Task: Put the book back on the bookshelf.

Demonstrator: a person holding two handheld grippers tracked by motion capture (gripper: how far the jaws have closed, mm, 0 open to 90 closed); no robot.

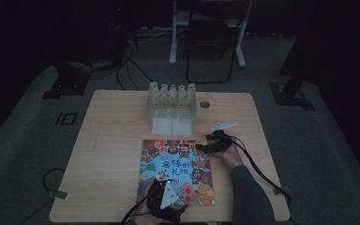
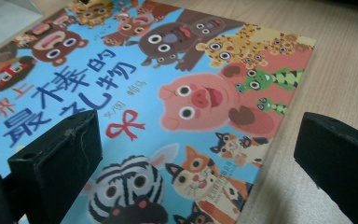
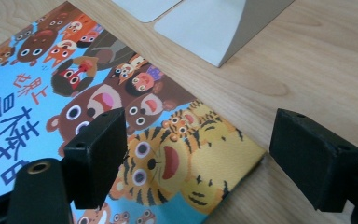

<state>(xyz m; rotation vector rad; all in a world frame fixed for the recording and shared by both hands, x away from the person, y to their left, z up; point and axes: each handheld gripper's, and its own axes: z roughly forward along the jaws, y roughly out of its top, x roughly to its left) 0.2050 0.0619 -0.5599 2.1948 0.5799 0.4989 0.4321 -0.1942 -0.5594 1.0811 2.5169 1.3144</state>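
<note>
At the left of the high view, we see the left gripper [image 1: 161, 178] over the near end of a picture book [image 1: 177, 169] that lies flat on the wooden table [image 1: 112, 154]. In its own view its jaws stand wide apart, one above the blue cover [image 2: 135, 93], the other above bare wood beyond the book's edge. Behind the book stands a pale slotted rack [image 1: 172, 108]. To the right, the right gripper [image 1: 201, 146] is at the book's far right corner [image 3: 223, 172], jaws likewise spread, closed on nothing, straddling that corner.
</note>
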